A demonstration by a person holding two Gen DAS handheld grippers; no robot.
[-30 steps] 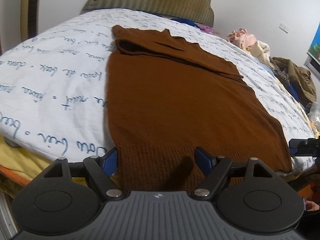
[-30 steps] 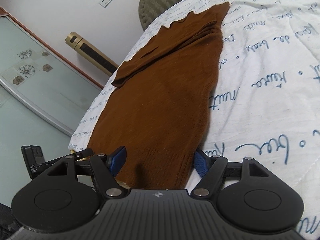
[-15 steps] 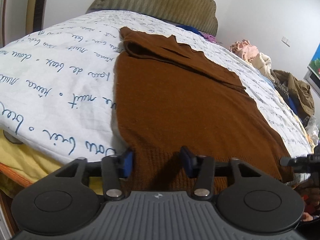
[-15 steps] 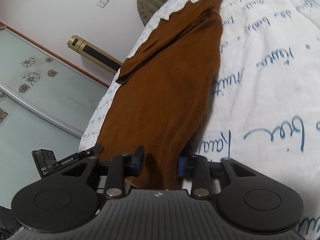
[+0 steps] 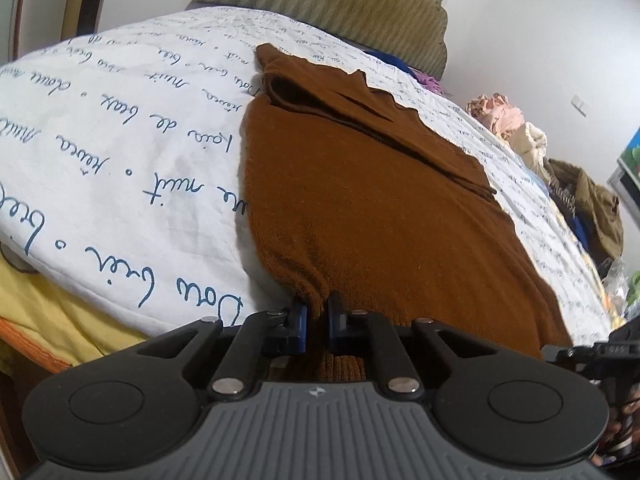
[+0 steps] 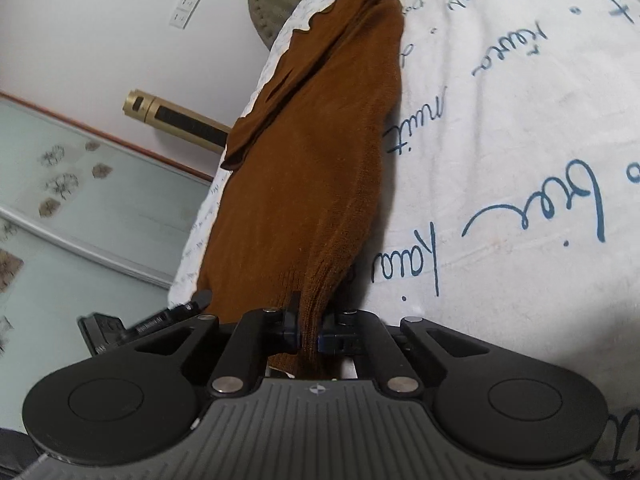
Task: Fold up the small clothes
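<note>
A brown knit sweater [image 5: 372, 200] lies flat on a white bedcover with blue handwriting [image 5: 120, 152], its sleeves folded across the far end. My left gripper [image 5: 318, 326] is shut on the sweater's ribbed hem at its near left corner. In the right wrist view the same sweater [image 6: 320, 152] stretches away from me. My right gripper [image 6: 308, 330] is shut on the hem at the near right corner. The pinched cloth bunches between each pair of fingers.
A padded olive headboard [image 5: 340, 4] stands at the far end of the bed. A heap of clothes [image 5: 560, 168] lies at the bed's right side. A gold cylinder [image 6: 176, 120] and glass sliding doors [image 6: 72, 208] stand beyond the bed's left edge.
Both grippers went from wide open around the hem to shut on it. Both have moved in closer to the bed's near edge.
</note>
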